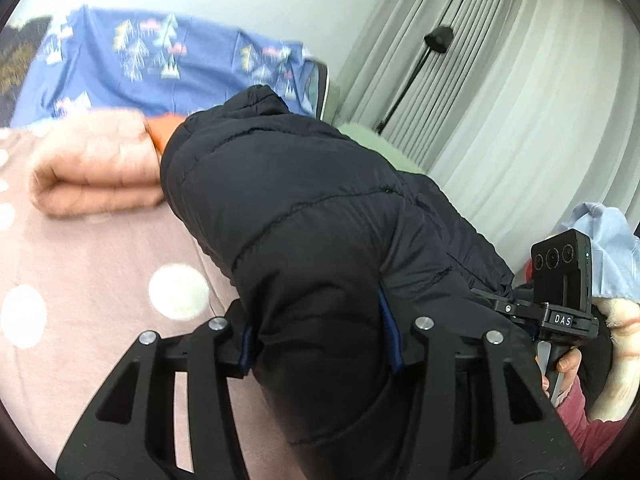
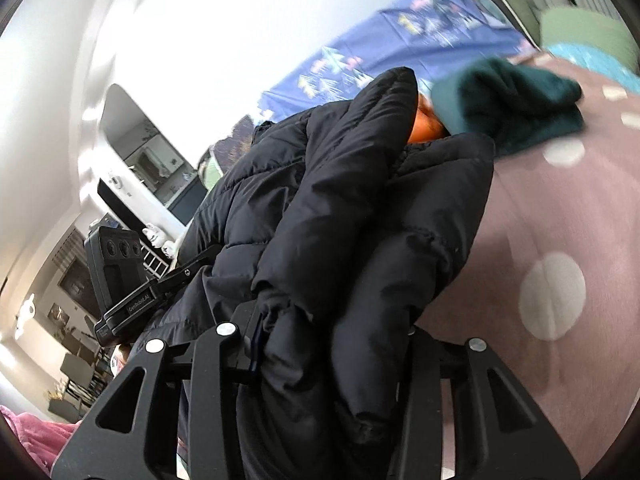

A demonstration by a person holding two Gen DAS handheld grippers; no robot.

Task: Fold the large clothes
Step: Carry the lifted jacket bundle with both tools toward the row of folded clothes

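1. Left gripper [image 1: 320, 344]: jaws clamped on a thick bunch of the jacket [image 1: 304, 208]; blue pads press into the padding on both sides. Risk: the slick, puffy shell compresses and creeps out of the pads under its own weight.

2. Right gripper [image 2: 332, 344]: jaws likewise closed on a gathered fold of the jacket [image 2: 360, 208]; the far pad is hidden by fabric, so the depth of the bite cannot be told. Risk: a shallow bite lets go of the outer layer only, and the fold opens.

3. Jacket: black, quilted, held up off the bed [image 1: 100, 280] between the two grippers, its bulk draping forward and down toward the bed. Risk: uneven pull from either side twists it, so it lands skewed rather than flat.

4. Beyond the jacket, on the bed: a folded pink quilt [image 1: 96, 168] and something orange [image 2: 426, 128] just behind the jacket, and a dark green garment [image 2: 512, 104] near it. Risk: the hanging end sweeps into these and drags or rumples them.

5. Beside the jacket: each gripper sits close to the other, with the person's hand [image 1: 568, 364] on the right handle. Risk: the tools knock together as the fold closes.

6. Both views are blurred. Risk: haste worsens slippage.
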